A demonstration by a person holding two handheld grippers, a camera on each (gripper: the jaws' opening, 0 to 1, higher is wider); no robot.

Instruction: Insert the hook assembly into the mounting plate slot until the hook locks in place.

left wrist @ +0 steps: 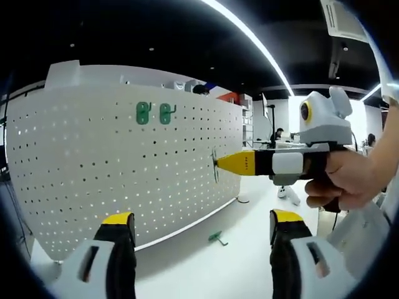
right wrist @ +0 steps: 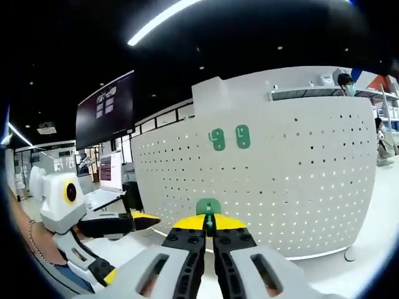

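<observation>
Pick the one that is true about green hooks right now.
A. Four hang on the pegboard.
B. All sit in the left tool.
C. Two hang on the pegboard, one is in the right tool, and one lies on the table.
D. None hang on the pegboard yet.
C: two hooks hang on the pegboard, the right tool pinches a third hook, and a fourth hook lies on the table.

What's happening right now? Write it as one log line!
right gripper: shut on green hook, at pegboard | left gripper: open | two hooks hung | spare hook on table
</observation>
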